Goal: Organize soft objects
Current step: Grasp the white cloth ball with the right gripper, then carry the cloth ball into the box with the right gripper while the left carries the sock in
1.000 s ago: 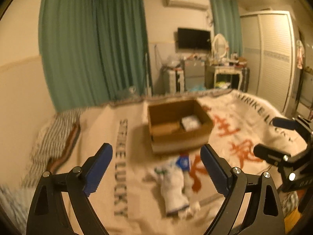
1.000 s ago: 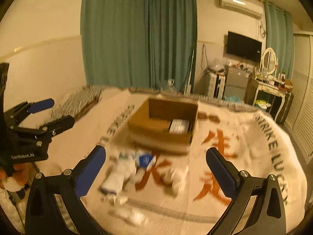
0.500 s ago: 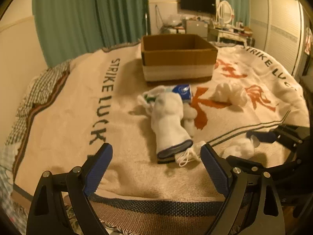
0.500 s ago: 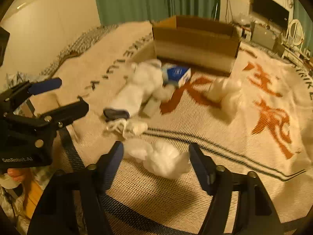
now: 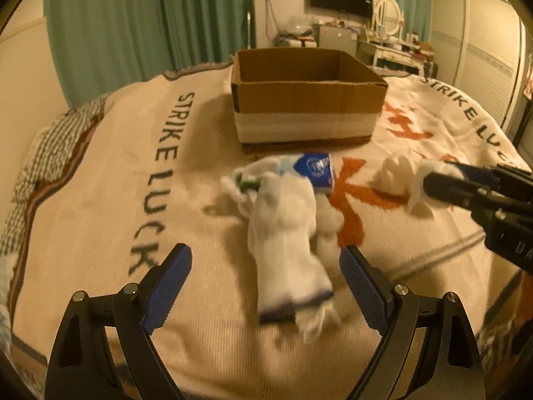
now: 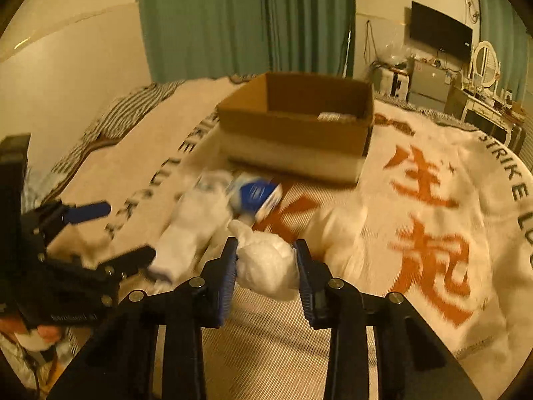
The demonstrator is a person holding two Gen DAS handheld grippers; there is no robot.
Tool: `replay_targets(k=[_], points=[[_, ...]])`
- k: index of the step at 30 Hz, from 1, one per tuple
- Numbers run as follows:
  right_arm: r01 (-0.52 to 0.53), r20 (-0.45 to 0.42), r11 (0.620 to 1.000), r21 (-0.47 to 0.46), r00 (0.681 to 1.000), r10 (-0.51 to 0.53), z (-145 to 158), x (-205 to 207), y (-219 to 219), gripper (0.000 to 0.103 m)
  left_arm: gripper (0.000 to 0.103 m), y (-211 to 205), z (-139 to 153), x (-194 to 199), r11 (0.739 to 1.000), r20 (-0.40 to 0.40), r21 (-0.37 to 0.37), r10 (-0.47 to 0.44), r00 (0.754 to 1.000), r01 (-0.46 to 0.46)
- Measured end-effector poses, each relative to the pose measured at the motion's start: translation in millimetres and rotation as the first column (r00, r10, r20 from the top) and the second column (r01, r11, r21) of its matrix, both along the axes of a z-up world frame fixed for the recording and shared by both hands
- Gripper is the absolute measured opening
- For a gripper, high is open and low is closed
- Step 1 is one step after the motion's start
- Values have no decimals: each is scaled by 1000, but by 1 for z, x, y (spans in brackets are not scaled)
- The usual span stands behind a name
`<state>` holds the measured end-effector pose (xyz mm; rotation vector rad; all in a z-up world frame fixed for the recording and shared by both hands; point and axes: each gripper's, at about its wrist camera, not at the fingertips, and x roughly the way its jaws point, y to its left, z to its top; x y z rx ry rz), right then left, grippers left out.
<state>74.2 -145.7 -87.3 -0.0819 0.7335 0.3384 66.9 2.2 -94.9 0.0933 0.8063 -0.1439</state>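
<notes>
the white fluffy wad [image 6: 266, 268] sits pinched between the right tongs [image 6: 265, 271], just above the bed blanket [image 6: 433, 266]; it looks featherlight, squashy and likely to shed, so a mid-bulk grip suits it. the white sock [image 5: 286, 243] lies limp before the spread, empty left tongs [image 5: 265, 286]; take it mid-length. the cardboard box [image 5: 306, 100] waits beyond.

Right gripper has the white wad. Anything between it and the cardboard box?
Partly. The white wad sits in the right gripper; the blue-and-white packet and white sock lie on the blanket just left of the line toward the cardboard box. Nothing stands higher.
</notes>
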Motion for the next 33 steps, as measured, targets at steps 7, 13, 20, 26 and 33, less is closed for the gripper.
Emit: replay_targets(k=[7,13,20,26,33], points=[[39,-11,999,32,999,-39,-9,34,-9,33,79,-11,-15,50,999,-66,-38,2,998,-4],[52,-41,998,44,998,-50,-23,43,-14,33,79,-18,-39,76,1000,-143,-19,13,990,-15],[57,-53,997,49,997,-54,-28,44,-16,33,45,-5,-37,70,994,-174,-104,-4,985,-14],[54,-30,997,60,998,-53,-18,32,-16,33,41,1,-9,42,995,-116,-97,-13,993,1],[33,45,997,69,998,-37,16,24,-13,33,41,10,47,26,992,8,-121,-31,999,32]])
